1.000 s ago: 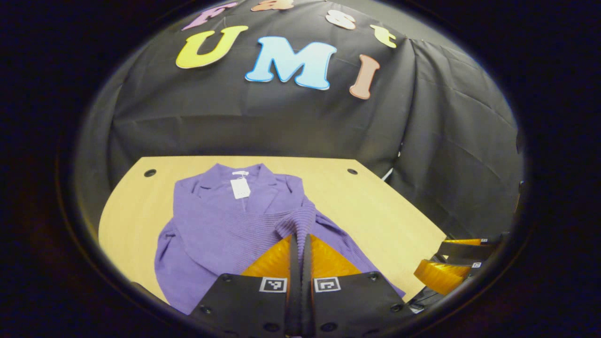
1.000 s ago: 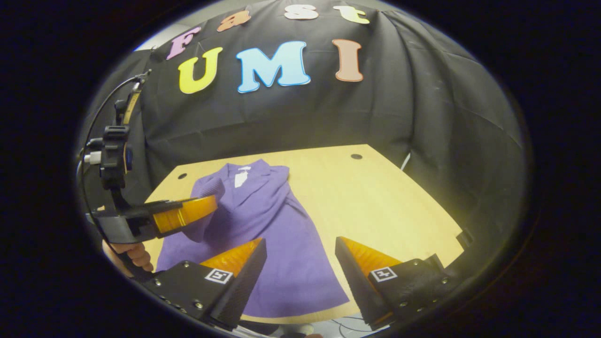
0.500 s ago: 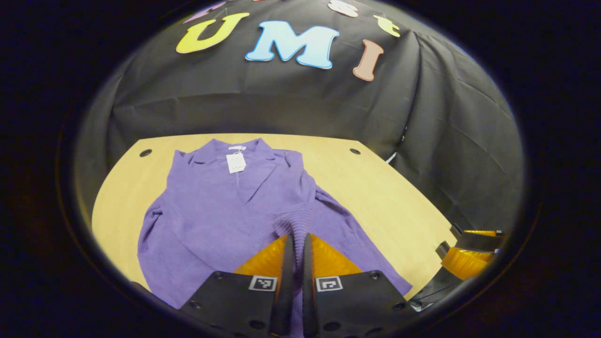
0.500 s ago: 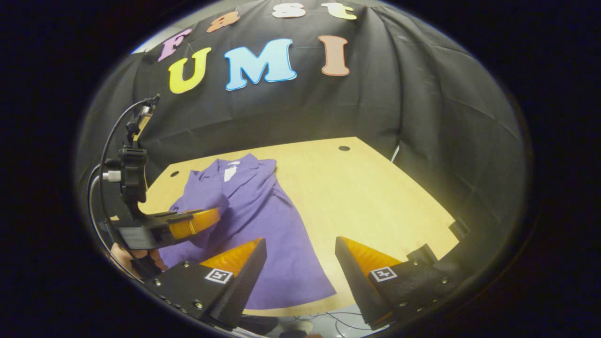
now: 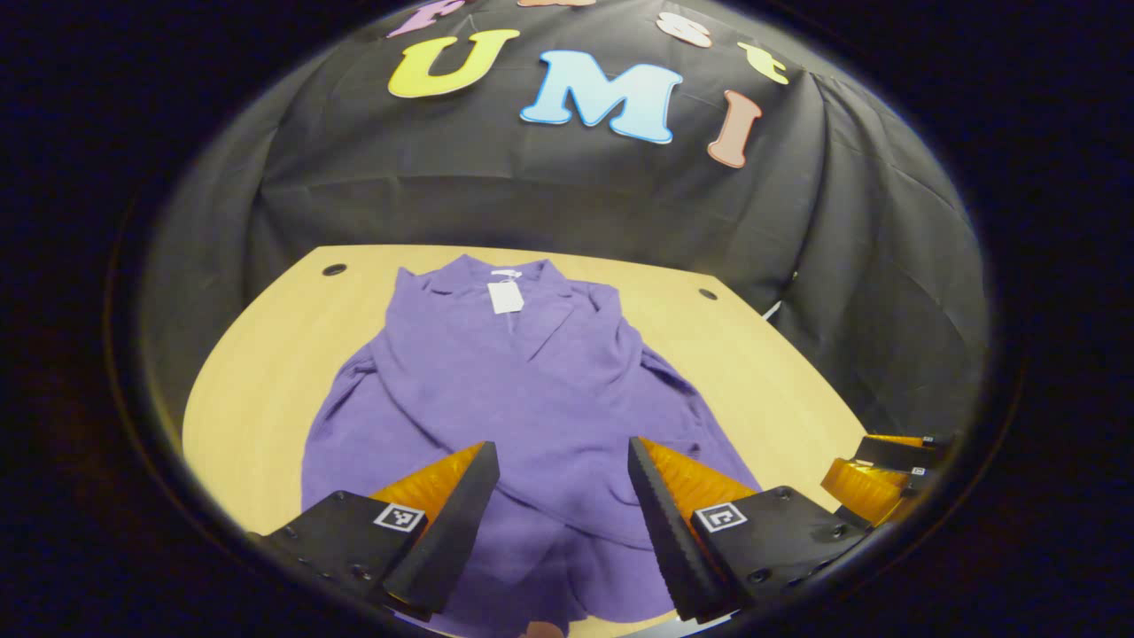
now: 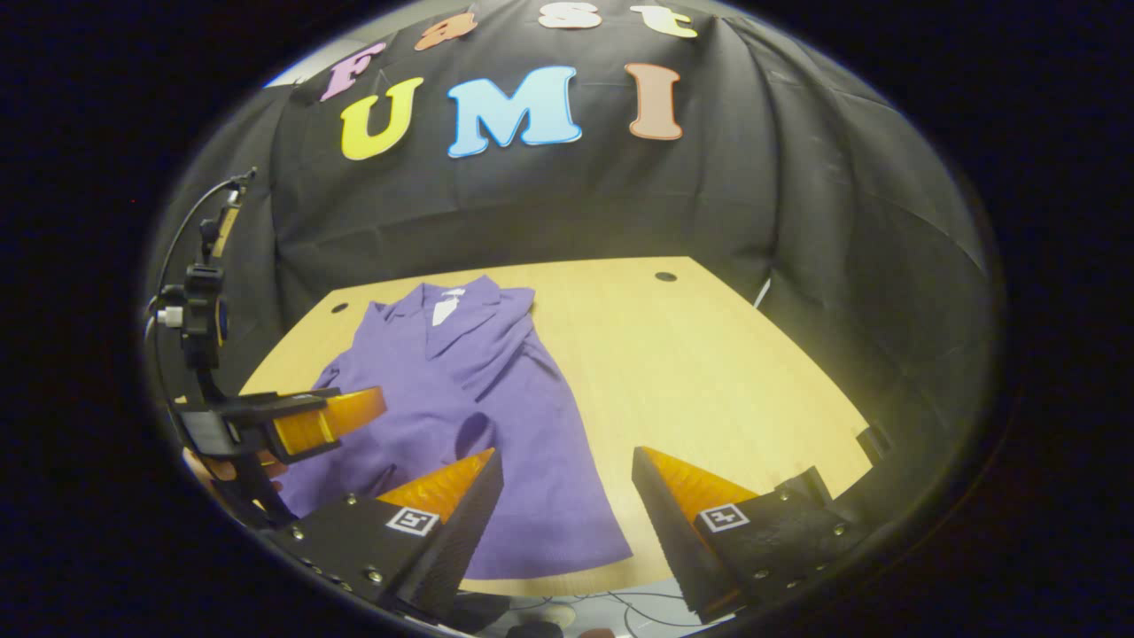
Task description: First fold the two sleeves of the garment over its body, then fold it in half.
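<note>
Garment point(image 5: 523, 390) flat on table point(image 5: 257, 372), collar far, tag point(image 5: 506, 297) at collar.

The left tongs point(image 5: 560, 483) cover the purple garment's point(image 5: 523, 381) near hem; its tag point(image 5: 506, 297) is unreadably small.

Left tool point(image 5: 561, 505) has its fingers spread wide apart, nothing pinched between them, pointing toward 12 o'clock in its own view. Right tool point(image 6: 567, 509) is the same deal, fingers wide apart and holding nothing. In the right gripper view you can spot the left tool over at 9 o'clock, with a hand point(image 6: 221, 465) gripping it from underneath.
</note>
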`<state>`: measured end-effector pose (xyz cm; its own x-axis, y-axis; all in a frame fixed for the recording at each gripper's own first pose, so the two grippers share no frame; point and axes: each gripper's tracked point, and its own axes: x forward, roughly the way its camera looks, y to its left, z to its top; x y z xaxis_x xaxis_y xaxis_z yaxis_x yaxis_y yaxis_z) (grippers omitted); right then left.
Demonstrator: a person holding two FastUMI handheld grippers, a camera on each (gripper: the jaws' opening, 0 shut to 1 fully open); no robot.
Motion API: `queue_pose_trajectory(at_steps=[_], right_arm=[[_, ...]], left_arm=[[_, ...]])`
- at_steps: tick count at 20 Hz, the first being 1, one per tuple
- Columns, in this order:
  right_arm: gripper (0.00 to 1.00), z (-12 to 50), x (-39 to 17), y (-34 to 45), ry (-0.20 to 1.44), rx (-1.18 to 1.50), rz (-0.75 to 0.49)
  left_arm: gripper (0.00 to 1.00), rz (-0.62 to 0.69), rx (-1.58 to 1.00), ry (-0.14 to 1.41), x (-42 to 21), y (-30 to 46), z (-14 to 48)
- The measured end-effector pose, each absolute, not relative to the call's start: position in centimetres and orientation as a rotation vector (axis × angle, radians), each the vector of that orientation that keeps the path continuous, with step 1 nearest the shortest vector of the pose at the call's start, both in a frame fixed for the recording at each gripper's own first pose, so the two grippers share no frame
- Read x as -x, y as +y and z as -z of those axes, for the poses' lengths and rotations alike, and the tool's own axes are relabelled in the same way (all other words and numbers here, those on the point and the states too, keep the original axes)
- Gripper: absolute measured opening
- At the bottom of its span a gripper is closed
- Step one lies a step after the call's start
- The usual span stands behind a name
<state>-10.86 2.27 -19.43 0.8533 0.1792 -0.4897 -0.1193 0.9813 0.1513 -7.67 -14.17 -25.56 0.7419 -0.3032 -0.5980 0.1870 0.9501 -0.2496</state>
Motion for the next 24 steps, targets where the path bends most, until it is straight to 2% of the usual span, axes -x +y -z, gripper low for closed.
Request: queue_pose_trajectory(at_steps=[1,7,8,9,13,18,22,24], right_arm=[[0.91,20.2,10.9,2.3,0.536,-0.12,-0.169],[0.91,24.8,11.9,2.2,0.627,-0.132,-0.19],[0.91,25.4,12.1,2.1,0.64,-0.137,-0.189],[0.91,26.1,12.1,2.1,0.655,-0.147,-0.184],[0.91,28.2,12.2,1.7,0.7,-0.208,-0.155],[0.91,30.0,11.8,1.1,0.75,-0.264,-0.125],[0.91,31.0,12.1,2.9,0.795,-0.328,-0.155],[0.94,31.0,12.1,3.8,0.798,-0.348,-0.169]], left_arm=[[0.95,0.25,0.176,0.697,8.4,-13.0,26.0],[0.96,0.119,0.143,0.74,13.7,-4.7,27.9],[1.0,0.101,0.144,0.75,14.6,-3.4,28.3],[0.96,0.083,0.155,0.764,15.4,-2.2,28.9],[0.96,0.011,0.216,0.819,17.8,1.7,30.7],[0.96,-0.017,0.224,0.863,19.4,4.3,32.8],[0.98,0.002,0.234,0.898,20.1,3.4,34.3],[1.0,0.005,0.205,0.899,20.2,2.9,34.8]])
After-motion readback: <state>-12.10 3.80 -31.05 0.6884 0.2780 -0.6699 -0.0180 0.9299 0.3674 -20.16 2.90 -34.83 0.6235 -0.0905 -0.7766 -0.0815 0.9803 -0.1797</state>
